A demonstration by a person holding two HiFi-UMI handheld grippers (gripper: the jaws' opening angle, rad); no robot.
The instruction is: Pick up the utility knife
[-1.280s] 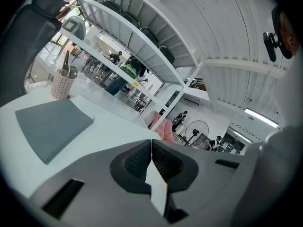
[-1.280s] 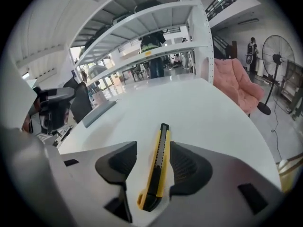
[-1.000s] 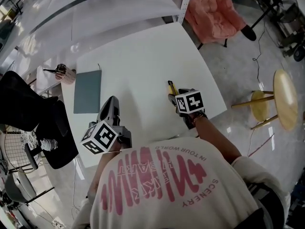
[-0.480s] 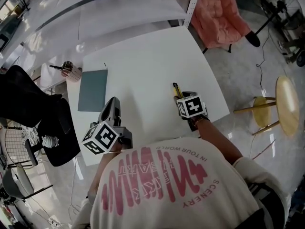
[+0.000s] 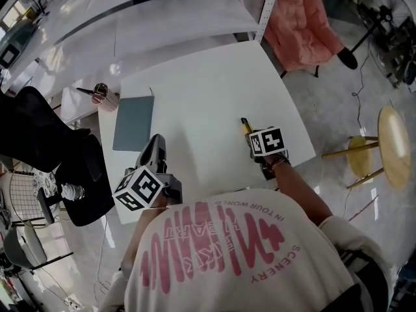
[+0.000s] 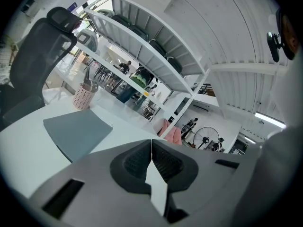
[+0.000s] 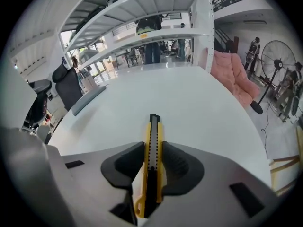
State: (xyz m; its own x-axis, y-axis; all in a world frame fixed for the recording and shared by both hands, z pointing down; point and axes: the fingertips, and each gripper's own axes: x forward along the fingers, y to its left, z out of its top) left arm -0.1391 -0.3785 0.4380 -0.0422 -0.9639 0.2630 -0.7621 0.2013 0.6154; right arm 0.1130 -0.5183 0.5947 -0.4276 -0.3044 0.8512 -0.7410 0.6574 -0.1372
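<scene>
The utility knife [image 5: 245, 125], yellow with a black slider, lies on the white table [image 5: 195, 83] near its right edge. My right gripper [image 5: 249, 135] points steeply down over it. In the right gripper view the utility knife [image 7: 153, 126] runs lengthwise between the dark pads [image 7: 124, 167], and the jaws are closing onto its two sides. The right gripper [image 7: 152, 150] has the pads touching the knife. My left gripper [image 5: 155, 144] hovers over the table's near left part, away from the knife. In its own view the left gripper [image 6: 151, 148] is shut with nothing in it.
A grey mat [image 5: 134, 122] lies at the table's left, with a pink pen holder [image 5: 108, 101] beyond its corner. A black office chair [image 5: 39, 142] stands left of the table. A pink seat [image 5: 299, 18] and a wooden stool [image 5: 383, 138] stand to the right.
The head view has drifted, so the table sits a little lower and to the right in the picture. Both grippers stay where they were on the table, the right one over the knife.
</scene>
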